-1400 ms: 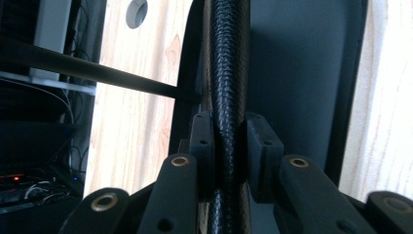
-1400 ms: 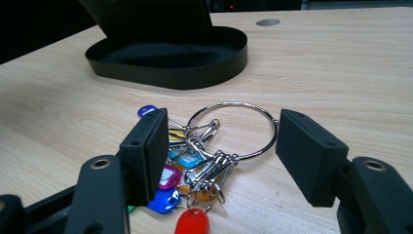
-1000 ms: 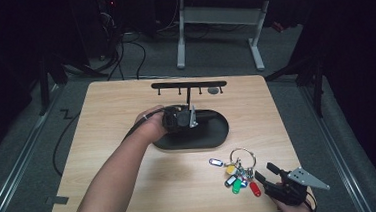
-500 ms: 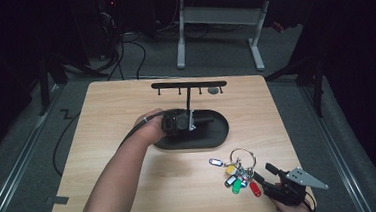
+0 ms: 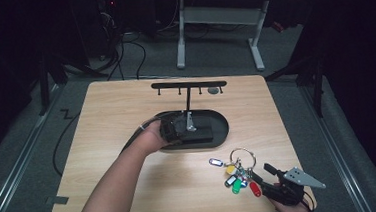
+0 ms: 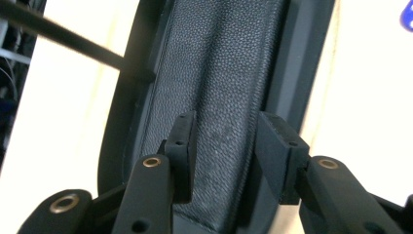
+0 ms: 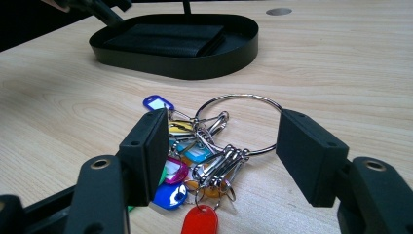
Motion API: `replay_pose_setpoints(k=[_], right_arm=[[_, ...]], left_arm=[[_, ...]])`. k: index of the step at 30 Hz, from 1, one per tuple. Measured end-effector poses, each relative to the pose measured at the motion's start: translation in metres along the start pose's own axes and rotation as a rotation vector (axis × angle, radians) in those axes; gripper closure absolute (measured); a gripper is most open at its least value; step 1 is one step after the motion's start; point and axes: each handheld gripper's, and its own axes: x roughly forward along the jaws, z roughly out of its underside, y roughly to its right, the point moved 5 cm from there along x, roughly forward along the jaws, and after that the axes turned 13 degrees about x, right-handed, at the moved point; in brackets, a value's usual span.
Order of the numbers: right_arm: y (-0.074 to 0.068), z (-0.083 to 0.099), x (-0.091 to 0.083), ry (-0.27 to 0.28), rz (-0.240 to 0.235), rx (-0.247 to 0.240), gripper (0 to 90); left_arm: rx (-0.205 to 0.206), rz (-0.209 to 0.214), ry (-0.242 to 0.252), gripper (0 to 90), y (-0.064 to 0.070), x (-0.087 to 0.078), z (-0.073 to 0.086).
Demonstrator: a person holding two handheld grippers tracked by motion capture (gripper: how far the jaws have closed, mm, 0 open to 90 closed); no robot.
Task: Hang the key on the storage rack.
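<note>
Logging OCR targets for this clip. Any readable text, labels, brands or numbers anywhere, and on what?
No text reads in any view.
Key tags on the key ring: paper inserts show, any writing too small and blurred to read.
Wallet in the black tray: plain grained surface, no brand visible.
Right gripper and left gripper: no markings on the jaws.

1. The left gripper [image 6: 226, 146] is matte black plastic, with two blocky square-ended fingers [image 6: 181, 141] mounted on flat arms.
2. Brass-coloured round rivets sit at the arm joints, with small dark screw holes beside them.
3. The right gripper [image 7: 221, 146] has the same black build, its pads broad and rectangular.
4. A grey three-cornered plate [image 5: 301, 178] tops the right gripper.
5. A black cable [image 5: 138, 134] trails from the left gripper.
6. The left forearm [image 5: 114, 191] is bare, with no sleeve.
</note>
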Motion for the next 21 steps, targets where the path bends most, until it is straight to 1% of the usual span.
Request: replay_pose_setpoints(k=[2, 4, 6, 10, 11, 12, 13, 14, 16, 19, 21], right_arm=[[0.0, 0.0, 0.0, -0.003, 0.003, 0.003, 36.9], [0.0, 0.001, 0.0, -0.007, 0.007, 0.0, 37.0], [0.001, 0.001, 0.0, -0.01, 0.01, 0.001, 37.0], [0.002, 0.002, 0.001, -0.014, 0.019, 0.004, 36.9], [0.002, 0.002, 0.001, -0.016, 0.021, 0.004, 37.0], [0.002, 0.002, 0.001, -0.018, 0.023, 0.007, 37.0], [0.002, 0.003, 0.001, -0.019, 0.024, 0.01, 37.0], [0.003, 0.003, 0.002, -0.018, 0.024, 0.009, 36.9], [0.003, 0.003, 0.001, -0.019, 0.027, 0.01, 36.8], [0.004, 0.003, 0.001, -0.017, 0.031, 0.009, 36.7], [0.004, 0.003, 0.001, -0.018, 0.037, 0.008, 36.4]], left_arm=[[-0.043, 0.011, 0.014, 60.3, 0.001, -0.006, 0.005], [-0.074, 0.015, 0.027, 60.2, 0.002, -0.01, 0.009], [-0.114, 0.02, 0.035, 58.3, 0.005, -0.015, 0.016], [-0.166, 0.023, 0.047, 54.2, 0.007, -0.024, 0.027], [-0.182, 0.017, 0.055, 53.3, 0.009, -0.027, 0.031], [-0.189, 0.019, 0.06, 52.5, 0.01, -0.029, 0.033], [-0.207, 0.02, 0.065, 52.4, 0.012, -0.031, 0.037], [-0.227, 0.019, 0.058, 52.4, 0.014, -0.032, 0.04], [-0.259, 0.028, 0.075, 52.2, 0.018, -0.036, 0.047], [-0.308, 0.029, 0.104, 51.8, 0.025, -0.042, 0.058], [-0.33, 0.042, 0.115, 50.8, 0.032, -0.044, 0.067]])
